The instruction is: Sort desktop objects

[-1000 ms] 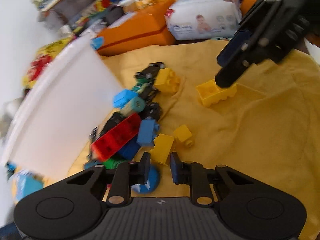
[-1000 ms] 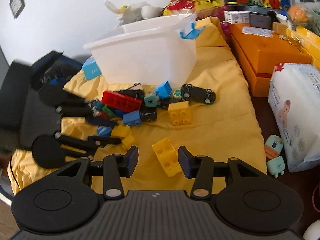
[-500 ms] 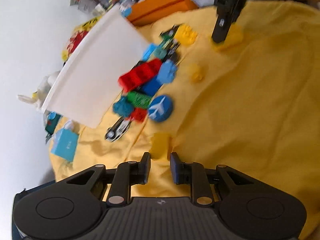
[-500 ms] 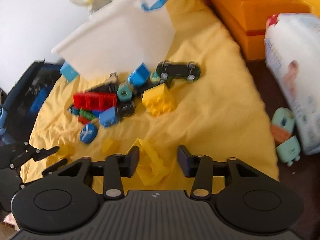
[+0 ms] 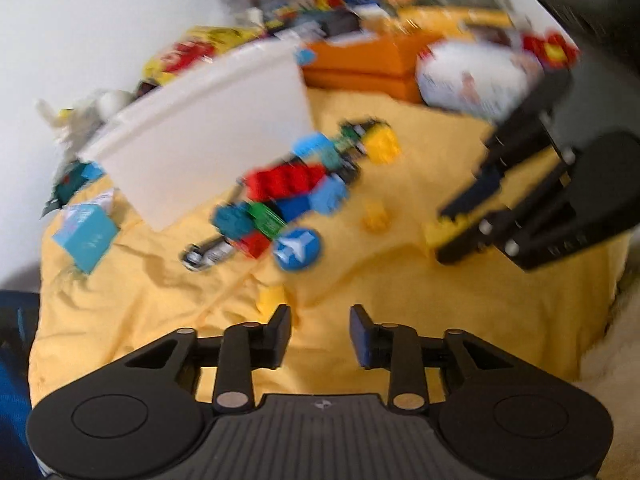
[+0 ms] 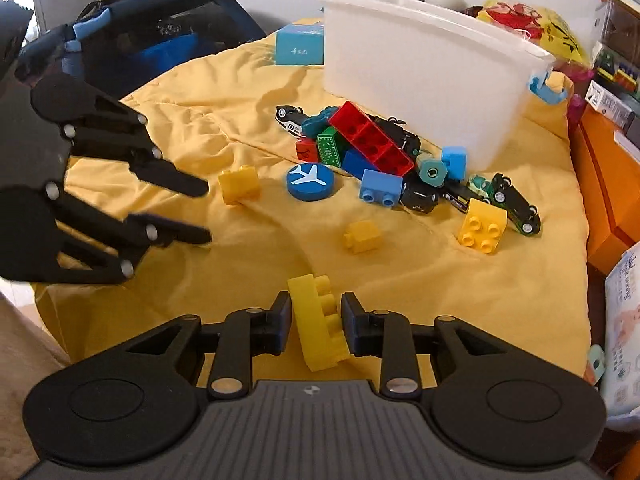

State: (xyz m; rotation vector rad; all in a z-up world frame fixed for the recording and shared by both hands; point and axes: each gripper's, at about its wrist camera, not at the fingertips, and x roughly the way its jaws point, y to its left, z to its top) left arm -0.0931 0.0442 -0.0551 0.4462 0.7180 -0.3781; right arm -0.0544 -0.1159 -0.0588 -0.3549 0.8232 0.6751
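Observation:
My right gripper [image 6: 314, 328] is shut on a long yellow brick [image 6: 320, 330], held tilted just above the yellow cloth [image 6: 400, 272]. In the left wrist view it [image 5: 442, 236] shows at the right with the brick [image 5: 440, 234] between its fingers. My left gripper [image 5: 319, 334] is open and empty over the cloth; a small yellow brick [image 5: 270, 298] lies just ahead of it. In the right wrist view the left gripper [image 6: 206, 212] is near that brick [image 6: 239, 184]. A pile of bricks and toy cars, with a red brick [image 6: 370, 138], lies by the white bin [image 6: 420, 76].
A blue airplane disc [image 6: 309, 182], a small yellow brick [image 6: 364, 236] and a yellow 2x2 brick [image 6: 482, 228] lie apart on the cloth. A teal box [image 6: 298, 46] sits behind. Orange boxes [image 6: 612, 176] and a wipes pack [image 6: 624, 312] stand at the right.
My left gripper has let go of the small yellow brick, opened and drawn back. My right gripper has closed on the long yellow brick and pulled back with it.

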